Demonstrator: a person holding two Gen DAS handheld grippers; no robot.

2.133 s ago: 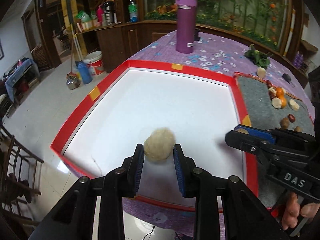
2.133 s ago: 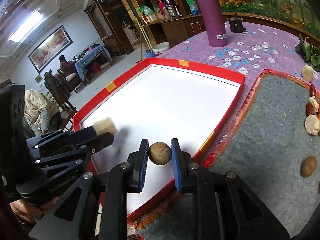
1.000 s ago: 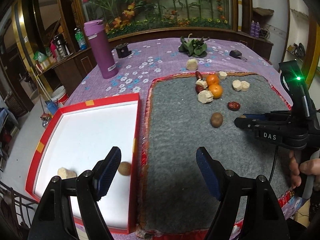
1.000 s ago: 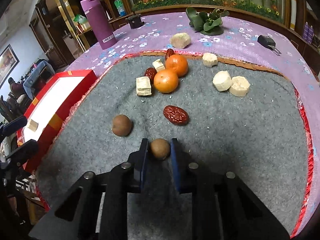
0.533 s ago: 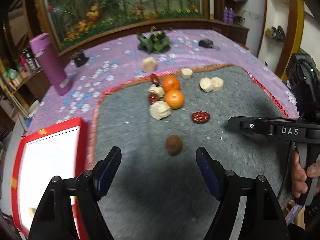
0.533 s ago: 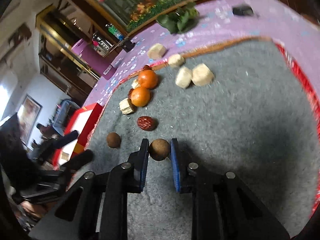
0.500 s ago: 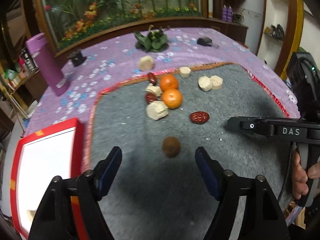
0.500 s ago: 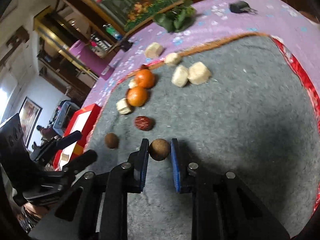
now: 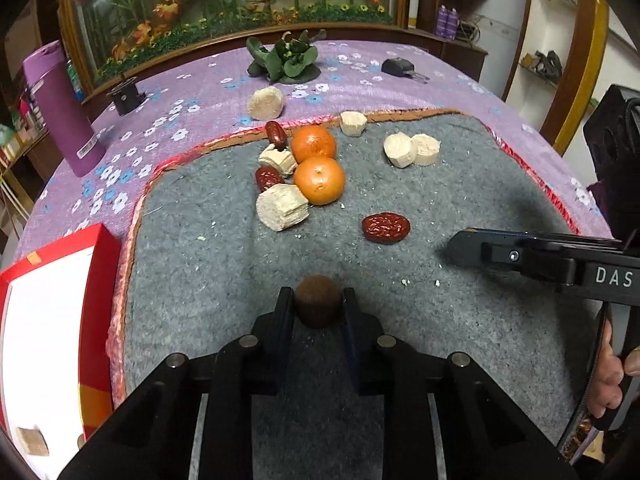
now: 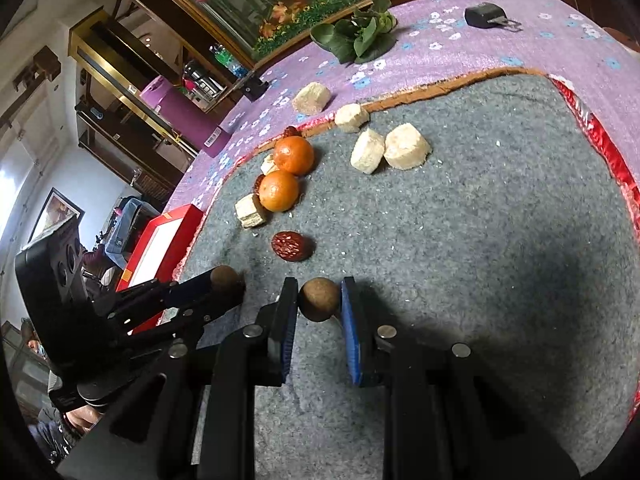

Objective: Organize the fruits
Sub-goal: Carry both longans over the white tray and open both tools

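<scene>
Left gripper [image 9: 316, 306] clamps a brown fruit [image 9: 318, 306]; right gripper [image 10: 319, 300] clamps another [image 10: 319, 299]. Oranges [image 9: 319, 180], dates and pale chunks remain unsorted on the grey mat [image 9: 460, 340].

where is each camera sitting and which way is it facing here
Left wrist: on the left gripper, facing along its fingers across the grey felt mat; its jaws clamp a brown round fruit; the right gripper and a hand show.
Right wrist: on the right gripper, facing the mat; another brown round fruit sits between its jaws.
Shared: two oranges, red date.
</scene>
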